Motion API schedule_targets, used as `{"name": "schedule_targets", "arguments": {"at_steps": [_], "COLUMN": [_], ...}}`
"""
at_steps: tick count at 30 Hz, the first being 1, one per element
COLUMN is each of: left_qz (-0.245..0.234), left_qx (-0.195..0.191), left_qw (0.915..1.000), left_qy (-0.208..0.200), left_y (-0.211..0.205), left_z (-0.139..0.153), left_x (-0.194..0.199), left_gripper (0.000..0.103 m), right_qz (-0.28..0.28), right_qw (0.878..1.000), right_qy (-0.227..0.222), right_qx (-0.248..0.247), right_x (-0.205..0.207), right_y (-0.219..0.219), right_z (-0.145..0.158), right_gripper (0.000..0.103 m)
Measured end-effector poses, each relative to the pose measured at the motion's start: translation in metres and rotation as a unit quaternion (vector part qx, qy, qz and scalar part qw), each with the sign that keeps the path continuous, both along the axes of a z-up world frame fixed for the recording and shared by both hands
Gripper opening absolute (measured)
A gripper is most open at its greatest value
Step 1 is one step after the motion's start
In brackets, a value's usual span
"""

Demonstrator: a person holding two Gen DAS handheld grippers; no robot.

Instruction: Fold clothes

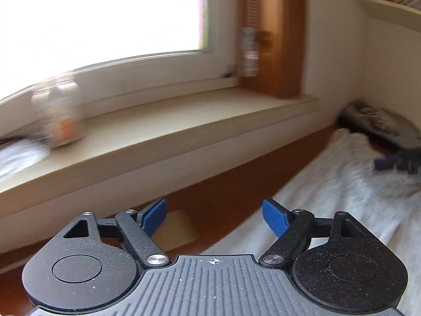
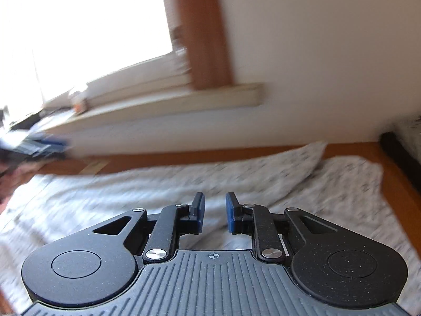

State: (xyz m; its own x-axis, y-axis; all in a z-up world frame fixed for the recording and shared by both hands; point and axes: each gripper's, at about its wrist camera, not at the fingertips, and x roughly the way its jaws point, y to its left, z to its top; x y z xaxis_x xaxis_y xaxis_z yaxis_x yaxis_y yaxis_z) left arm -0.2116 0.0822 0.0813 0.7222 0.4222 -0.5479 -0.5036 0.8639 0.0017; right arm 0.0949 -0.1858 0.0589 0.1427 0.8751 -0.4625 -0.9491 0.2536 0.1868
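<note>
One garment (image 2: 163, 184), pale grey and flecked with darker specks, lies spread on an orange-brown wooden top (image 2: 350, 150). In the right wrist view it fills the space under and ahead of the right gripper (image 2: 215, 212), rumpled, with a fold or sleeve running up and to the right toward the wall (image 2: 315, 52). In the left wrist view the same cloth (image 1: 342, 184) lies to the right of the left gripper (image 1: 214, 216), reaching away toward a dark grey patterned item (image 1: 381, 121) in the far corner. Both views are smeared by motion, so the weave and any seams cannot be made out.

No writing or brand can be read; a blurred bottle (image 1: 59, 113) with an orange patch stands on the sill (image 1: 171, 126) ahead and left of the left gripper, its label illegible.

Left gripper: blue-padded fingers (image 1: 155, 214) spread wide, with nothing between them, hanging over bare wood and a small tan piece (image 1: 176, 229) beside the cloth's edge. Right gripper: fingers (image 2: 230, 212) drawn near together with a narrow gap left, nothing pinched; cloth shows through the gap below. Whether the tips touch the cloth cannot be told. The left gripper (image 2: 39, 144) appears far to the left in the right wrist view, as a dark and blue blur.
</note>
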Motion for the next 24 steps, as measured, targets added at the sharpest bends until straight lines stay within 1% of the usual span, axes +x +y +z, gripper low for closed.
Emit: {"name": "schedule_targets", "arguments": {"at_steps": [4, 6, 9, 11, 14, 15, 18, 21, 24], "left_qz": [-0.046, -0.064, -0.085, -0.106, -0.126, -0.13, -0.138, -0.14, -0.139], "left_qx": [-0.009, -0.021, -0.02, -0.019, -0.018, -0.019, -0.038, -0.046, -0.053], "left_qw": [0.9989, 0.9977, 0.9959, 0.9938, 0.9917, 0.9913, 0.9897, 0.989, 0.9888], "left_qy": [-0.008, -0.014, -0.024, -0.027, -0.015, -0.009, 0.002, -0.007, -0.008], "left_y": [-0.017, -0.02, -0.032, -0.039, -0.045, -0.046, -0.043, -0.041, -0.04], "left_z": [-0.008, -0.013, -0.022, -0.029, -0.047, -0.053, -0.059, -0.059, -0.059], "left_x": [0.074, 0.106, 0.14, 0.153, 0.163, 0.166, 0.168, 0.165, 0.164], "left_gripper": [0.083, 0.083, 0.084, 0.084, 0.084, 0.084, 0.084, 0.085, 0.086], "right_qz": [0.051, 0.065, 0.074, 0.074, 0.034, 0.013, -0.053, -0.105, -0.134], "right_qw": [0.998, 0.997, 0.996, 0.997, 0.999, 0.999, 0.997, 0.992, 0.987], "right_qy": [0.006, -0.003, -0.012, 0.001, -0.021, -0.024, -0.042, -0.049, -0.046], "right_qx": [-0.024, -0.037, -0.039, -0.028, -0.018, -0.017, -0.028, -0.048, -0.07], "right_x": [-0.032, -0.045, -0.052, -0.042, -0.02, -0.007, 0.03, 0.064, 0.087], "right_y": [0.0, -0.001, -0.009, -0.018, -0.042, -0.049, -0.066, -0.075, -0.08], "right_z": [-0.012, -0.018, -0.02, -0.013, 0.001, 0.005, 0.012, 0.01, 0.002], "right_gripper": [0.02, 0.021, 0.022, 0.024, 0.029, 0.033, 0.035, 0.035, 0.036]}}
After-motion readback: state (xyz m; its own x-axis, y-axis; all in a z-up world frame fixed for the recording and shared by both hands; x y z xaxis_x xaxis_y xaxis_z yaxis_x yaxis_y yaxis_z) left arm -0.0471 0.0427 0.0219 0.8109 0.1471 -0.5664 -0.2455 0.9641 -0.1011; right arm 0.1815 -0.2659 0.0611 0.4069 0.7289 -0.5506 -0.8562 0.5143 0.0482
